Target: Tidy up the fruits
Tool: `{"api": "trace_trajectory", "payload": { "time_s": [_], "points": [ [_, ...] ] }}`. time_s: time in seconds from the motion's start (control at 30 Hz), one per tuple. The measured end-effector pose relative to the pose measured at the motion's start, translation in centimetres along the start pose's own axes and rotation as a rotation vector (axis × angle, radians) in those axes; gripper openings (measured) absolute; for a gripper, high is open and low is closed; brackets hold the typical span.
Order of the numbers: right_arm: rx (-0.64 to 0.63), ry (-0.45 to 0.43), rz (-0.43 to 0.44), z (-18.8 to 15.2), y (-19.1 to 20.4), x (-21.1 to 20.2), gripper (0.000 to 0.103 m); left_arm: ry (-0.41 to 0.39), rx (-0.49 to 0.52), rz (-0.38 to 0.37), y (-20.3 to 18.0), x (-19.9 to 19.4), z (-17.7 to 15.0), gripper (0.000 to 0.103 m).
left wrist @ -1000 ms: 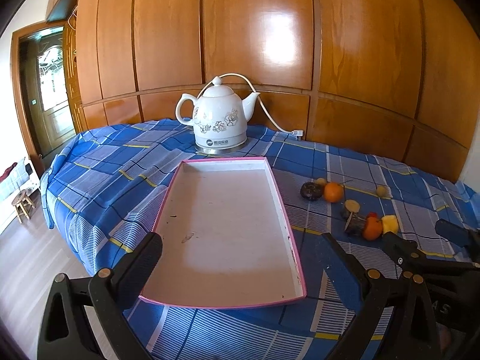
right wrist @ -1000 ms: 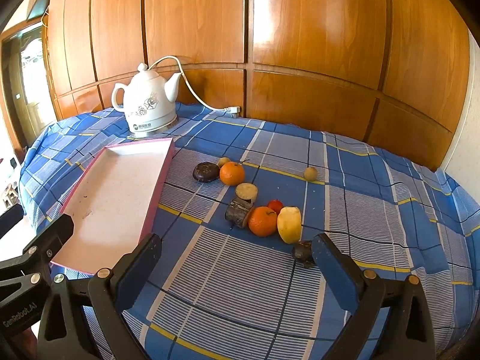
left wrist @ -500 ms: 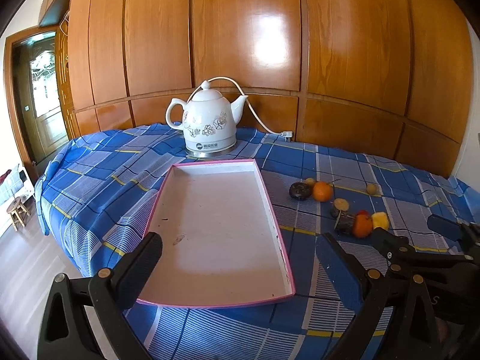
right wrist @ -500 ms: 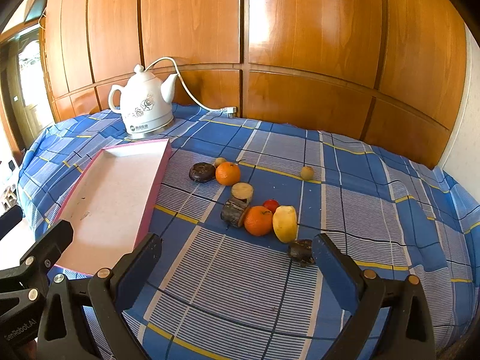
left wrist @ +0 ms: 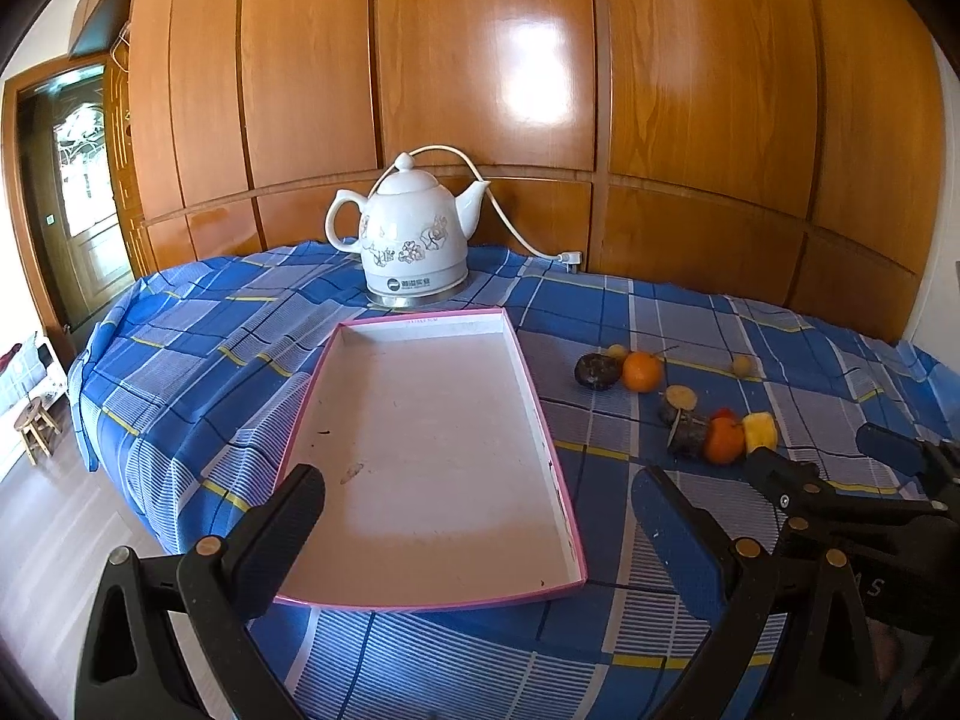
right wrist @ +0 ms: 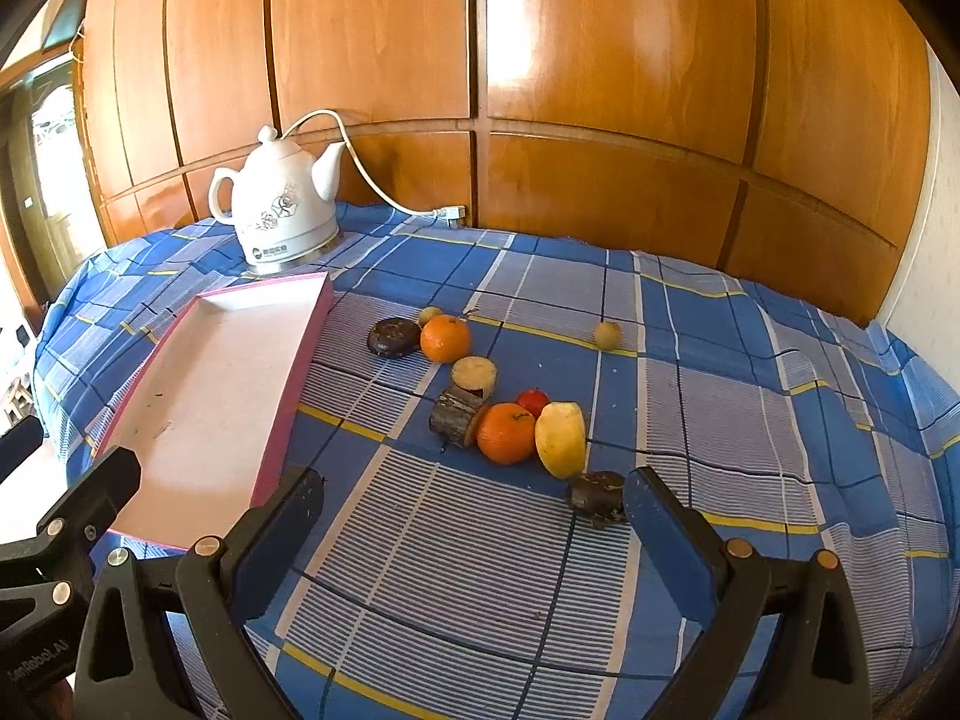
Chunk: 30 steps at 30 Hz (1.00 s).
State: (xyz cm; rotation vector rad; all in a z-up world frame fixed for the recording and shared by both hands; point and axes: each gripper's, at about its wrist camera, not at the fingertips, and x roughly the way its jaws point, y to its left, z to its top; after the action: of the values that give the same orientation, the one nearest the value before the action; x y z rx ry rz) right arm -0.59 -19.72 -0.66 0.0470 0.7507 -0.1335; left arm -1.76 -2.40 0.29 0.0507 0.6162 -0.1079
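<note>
A shallow pink-rimmed tray (left wrist: 543,414) (right wrist: 306,348) lies bare on the blue checked cloth. Right of it lie several fruits: two oranges (right wrist: 505,433) (right wrist: 444,338), a yellow fruit (right wrist: 561,439), a small red fruit (right wrist: 532,401), dark round pieces (right wrist: 393,336) (right wrist: 597,493) and a small tan ball (right wrist: 606,335). The same cluster shows in the left wrist view around the orange (left wrist: 641,371). My left gripper (left wrist: 477,516) hovers open over the tray's near end. My right gripper (right wrist: 471,510) is open above the cloth, just short of the fruits, holding nothing.
A white ceramic kettle (left wrist: 414,246) (right wrist: 279,210) with its cord stands behind the tray against the wood-panelled wall. The cloth drops off at the left toward the floor, where a small stool (left wrist: 36,429) stands. The right gripper's fingers (left wrist: 780,480) show in the left wrist view.
Both grippers have drawn back and lifted slightly, so tray and fruits sit a little farther off. Nothing was grasped or moved.
</note>
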Motion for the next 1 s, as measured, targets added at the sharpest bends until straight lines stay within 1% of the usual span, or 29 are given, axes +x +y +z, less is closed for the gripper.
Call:
{"api": "trace_trajectory", "payload": {
  "time_s": [0.3,0.43,0.53,0.67,0.73,0.77,0.83,0.9,0.97,1.0],
  "points": [
    [-0.016,0.025,0.013,0.4,-1.4,0.7,0.102,0.033,0.015,-0.019,-0.5,0.8,-0.1,0.103],
    [-0.055,0.052,0.040,1.7,-2.9,1.4,0.102,0.081,0.025,-0.093,-0.6,1.8,-0.2,0.103],
    [-0.054,0.071,0.050,2.8,-4.7,2.1,0.102,0.140,-0.016,-0.171,-0.2,2.9,-0.2,0.103],
    [-0.051,0.088,0.033,4.3,-7.5,3.0,0.102,0.182,-0.010,-0.185,-0.5,3.9,-0.1,0.103],
    [-0.052,0.101,0.030,5.0,-8.7,3.5,0.102,0.201,-0.037,-0.203,-0.1,4.3,0.2,0.103],
    [-0.055,0.115,0.026,5.4,-9.4,4.1,0.101,0.207,-0.046,-0.211,0.1,4.4,0.3,0.101],
    [-0.054,0.144,0.025,5.9,-10.8,5.2,0.097,0.208,-0.043,-0.230,0.1,4.6,1.0,0.099],
    [-0.029,0.175,0.030,6.0,-12.4,6.4,0.094,0.192,0.000,-0.245,-0.6,4.7,1.7,0.090],
    [0.023,0.196,0.053,6.0,-14.2,7.5,0.091,0.189,0.036,-0.262,-1.4,4.9,2.4,0.086],
    [0.046,0.199,0.062,5.9,-15.0,8.0,0.088,0.192,0.043,-0.274,-1.6,5.1,2.6,0.082]
  ]
}}
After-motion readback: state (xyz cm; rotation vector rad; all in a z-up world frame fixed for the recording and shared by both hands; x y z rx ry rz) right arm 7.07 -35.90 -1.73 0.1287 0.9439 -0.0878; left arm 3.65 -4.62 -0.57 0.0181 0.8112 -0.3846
